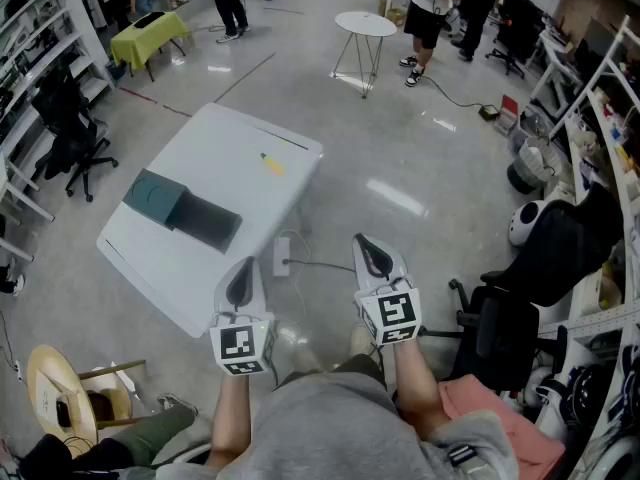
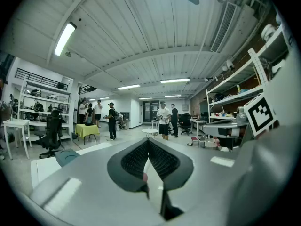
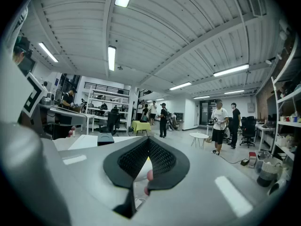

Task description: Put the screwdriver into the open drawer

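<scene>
2 empty units: left gripper (image 1: 243,280) and right gripper (image 1: 375,258), jaws together, well short of the bench (image 1: 160,268). Yellow screwdriver (image 1: 272,164) lies there, apart from the open drawer (image 1: 205,220). Advise: approach, open jaws, clamp handle squarely.

Screwdriver (image 1: 272,164) on table (image 1: 230,148), drawer (image 1: 205,221) to its left, round side table (image 1: 365,23) behind

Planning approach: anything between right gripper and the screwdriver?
Head view: from right gripper, only floor and table edge before the screwdriver; power strip lies aside.
</scene>
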